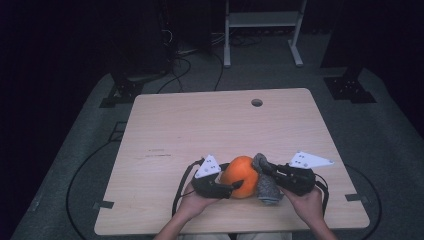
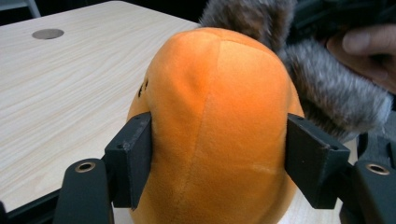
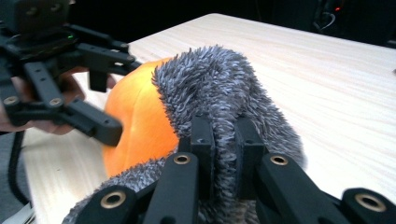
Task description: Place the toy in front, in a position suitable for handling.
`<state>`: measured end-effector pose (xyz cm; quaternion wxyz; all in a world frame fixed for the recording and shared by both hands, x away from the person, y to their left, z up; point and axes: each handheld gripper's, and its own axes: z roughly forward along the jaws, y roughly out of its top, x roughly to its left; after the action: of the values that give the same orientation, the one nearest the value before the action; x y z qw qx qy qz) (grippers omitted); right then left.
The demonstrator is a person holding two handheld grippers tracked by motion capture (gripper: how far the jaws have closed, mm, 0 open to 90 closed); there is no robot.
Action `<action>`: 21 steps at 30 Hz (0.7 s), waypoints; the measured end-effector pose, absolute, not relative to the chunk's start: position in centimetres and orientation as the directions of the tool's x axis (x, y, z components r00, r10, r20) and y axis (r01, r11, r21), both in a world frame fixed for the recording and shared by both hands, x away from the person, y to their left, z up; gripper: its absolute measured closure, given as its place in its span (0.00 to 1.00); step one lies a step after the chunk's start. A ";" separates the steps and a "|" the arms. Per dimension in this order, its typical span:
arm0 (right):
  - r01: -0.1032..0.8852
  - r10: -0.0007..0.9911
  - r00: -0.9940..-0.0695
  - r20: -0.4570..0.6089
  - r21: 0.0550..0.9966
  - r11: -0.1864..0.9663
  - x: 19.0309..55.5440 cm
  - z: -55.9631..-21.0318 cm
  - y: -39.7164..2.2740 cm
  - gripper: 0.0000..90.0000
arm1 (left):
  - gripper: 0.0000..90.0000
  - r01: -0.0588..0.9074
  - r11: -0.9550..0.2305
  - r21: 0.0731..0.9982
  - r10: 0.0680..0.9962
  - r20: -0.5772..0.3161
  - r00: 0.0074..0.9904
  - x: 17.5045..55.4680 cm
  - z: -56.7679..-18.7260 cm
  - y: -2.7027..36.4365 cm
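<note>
Clearly orange plush [image 2: 215, 126] (soft) sits clamped, uncontained.

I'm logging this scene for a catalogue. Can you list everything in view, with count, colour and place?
Orange plush toy: one, orange, near edge of the table, between the two grippers.
Furry cloth: one, grey, draped against the plush toy's right side.
Table: one, light wood, centre, with a round hole near its far edge.
White frame: one, white, on the floor beyond the table.
Left gripper: one, black, fingers pressing both sides of the plush toy.
Right gripper: one, black, fingers pinching the furry cloth.
</note>
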<state>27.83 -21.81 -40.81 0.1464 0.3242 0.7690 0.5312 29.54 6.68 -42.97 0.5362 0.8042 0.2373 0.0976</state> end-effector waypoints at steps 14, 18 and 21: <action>0.285 0.612 -0.788 0.067 0.921 0.267 28.1 -40.7 -21.3 0.89 | 0.32 0.223 -0.355 0.908 0.463 -0.036 0.886 28.8 -43.2 6.6; 0.269 0.597 -0.800 0.053 0.922 0.278 27.8 -40.7 -21.0 0.89 | 0.32 0.225 -0.353 0.908 0.458 -0.042 0.888 28.8 -43.3 6.8; 0.286 0.596 -0.799 0.078 0.921 0.264 27.9 -40.6 -21.0 0.89 | 0.32 0.226 -0.355 0.907 0.458 -0.042 0.888 28.8 -43.3 6.8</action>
<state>27.93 -21.05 -40.65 0.1440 0.2820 0.7818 0.5371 28.80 6.77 -43.27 0.5278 0.8157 0.2095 0.1100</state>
